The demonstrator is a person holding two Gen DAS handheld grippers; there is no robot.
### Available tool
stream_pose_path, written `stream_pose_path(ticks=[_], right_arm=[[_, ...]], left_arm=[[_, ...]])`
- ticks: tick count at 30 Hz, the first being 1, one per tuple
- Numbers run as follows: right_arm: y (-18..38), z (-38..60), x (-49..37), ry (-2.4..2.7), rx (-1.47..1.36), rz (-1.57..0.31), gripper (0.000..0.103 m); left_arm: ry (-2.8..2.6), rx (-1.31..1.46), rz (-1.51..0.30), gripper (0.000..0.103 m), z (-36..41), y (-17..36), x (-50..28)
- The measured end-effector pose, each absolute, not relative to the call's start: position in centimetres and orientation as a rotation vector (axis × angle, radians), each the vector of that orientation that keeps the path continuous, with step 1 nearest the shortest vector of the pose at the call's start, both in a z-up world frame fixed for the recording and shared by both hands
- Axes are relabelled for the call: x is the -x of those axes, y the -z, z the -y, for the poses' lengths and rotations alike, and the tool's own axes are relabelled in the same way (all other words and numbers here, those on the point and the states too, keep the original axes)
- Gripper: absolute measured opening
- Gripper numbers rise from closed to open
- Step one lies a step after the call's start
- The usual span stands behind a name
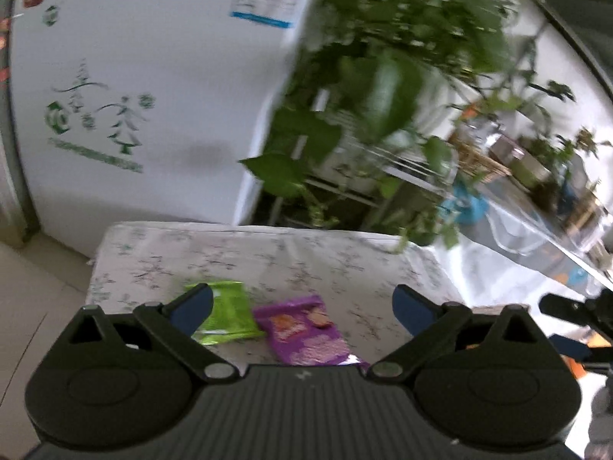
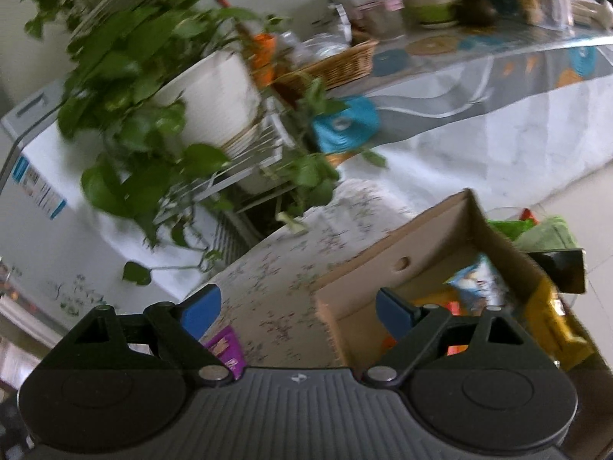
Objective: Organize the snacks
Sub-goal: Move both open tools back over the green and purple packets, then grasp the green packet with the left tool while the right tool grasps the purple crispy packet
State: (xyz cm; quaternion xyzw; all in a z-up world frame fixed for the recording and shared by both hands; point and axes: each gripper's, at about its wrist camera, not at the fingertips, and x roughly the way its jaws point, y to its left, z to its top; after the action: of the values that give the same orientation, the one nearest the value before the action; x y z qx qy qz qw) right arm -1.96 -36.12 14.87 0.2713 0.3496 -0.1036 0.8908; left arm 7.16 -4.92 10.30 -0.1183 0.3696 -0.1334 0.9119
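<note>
Left wrist view shows the left gripper (image 1: 302, 308) wide open and empty above the green bag (image 1: 226, 318) and purple bag (image 1: 306, 331) on the table (image 1: 268, 257), so a quick grab could pinch both or push one off, while the right gripper (image 2: 297, 312), open too, waits beside the box (image 2: 398, 264).

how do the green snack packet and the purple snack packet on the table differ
The green snack packet is plain lime green, while the purple snack packet shows orange snack pictures. In the left wrist view the green packet lies left, partly behind the left gripper's finger; the purple packet lies between the open fingers, ungripped. Both lie flat on the floral tablecloth, outside the cardboard box.
</note>
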Motion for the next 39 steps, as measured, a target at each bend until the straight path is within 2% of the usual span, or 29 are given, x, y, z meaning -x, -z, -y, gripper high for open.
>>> stream_pose_path(ticks=[21, 39], right_arm=[[-10.5, 26.3, -5.1, 0.037, -0.380, -0.880, 0.094], [-3.5, 19.4, -10.2, -0.055, -0.017, -1.050, 0.098]], left_arm=[[0.056, 0.272, -0.904, 0.100, 1.0, -3.9, -13.3], [-0.013, 0.333, -1.016, 0.100, 0.3, 0.6, -16.3]])
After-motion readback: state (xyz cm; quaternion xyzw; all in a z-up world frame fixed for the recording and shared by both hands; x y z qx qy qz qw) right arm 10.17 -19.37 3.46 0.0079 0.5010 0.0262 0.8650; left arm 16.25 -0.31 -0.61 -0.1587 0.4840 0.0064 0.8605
